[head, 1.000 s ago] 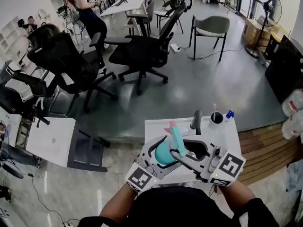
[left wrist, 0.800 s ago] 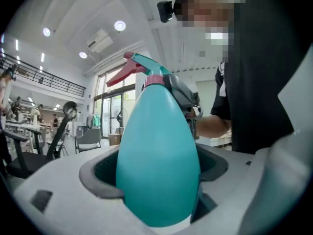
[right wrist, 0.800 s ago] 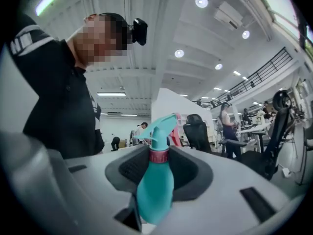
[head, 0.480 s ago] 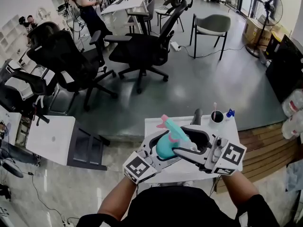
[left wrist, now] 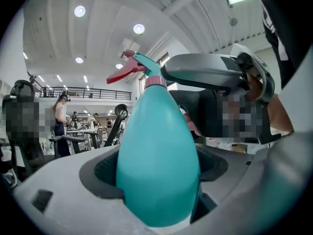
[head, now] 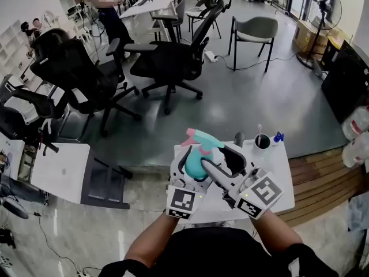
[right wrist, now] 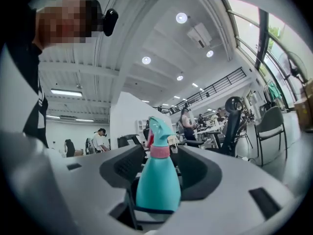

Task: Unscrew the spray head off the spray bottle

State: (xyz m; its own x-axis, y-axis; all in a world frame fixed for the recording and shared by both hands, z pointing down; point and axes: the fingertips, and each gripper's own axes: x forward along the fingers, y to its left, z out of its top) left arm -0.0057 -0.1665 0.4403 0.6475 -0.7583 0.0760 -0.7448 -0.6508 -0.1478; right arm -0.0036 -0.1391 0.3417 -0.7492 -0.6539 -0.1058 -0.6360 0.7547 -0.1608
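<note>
Head view: the teal spray bottle (head: 198, 165) is held up over the near edge of the white worktop (head: 278, 175), its spray head (head: 203, 138) tipped toward the left of the picture. The left tongs (head: 191, 169) come up from below around its body, and the right tongs (head: 223, 159) reach in from the right. Only this view shows the dark cup (head: 263, 142) at the worktop's far edge and the black office chairs (head: 167, 62) on the grey floor beyond.

Left gripper view: the left tongs (left wrist: 157, 173) are closed narrowly on the bottle's fat lower body, pads pressed to both sides. The pink collar (left wrist: 155, 81) and the reddish trigger (left wrist: 122, 74) show clearly here (a finer look than from above). One grey arm of the right tongs (left wrist: 210, 71) lies just beside the spray head.

Right gripper view: the right tongs (right wrist: 159, 168) have just been opening and stand wide. The bottle stands upright between them, and neither pad presses on it.
</note>
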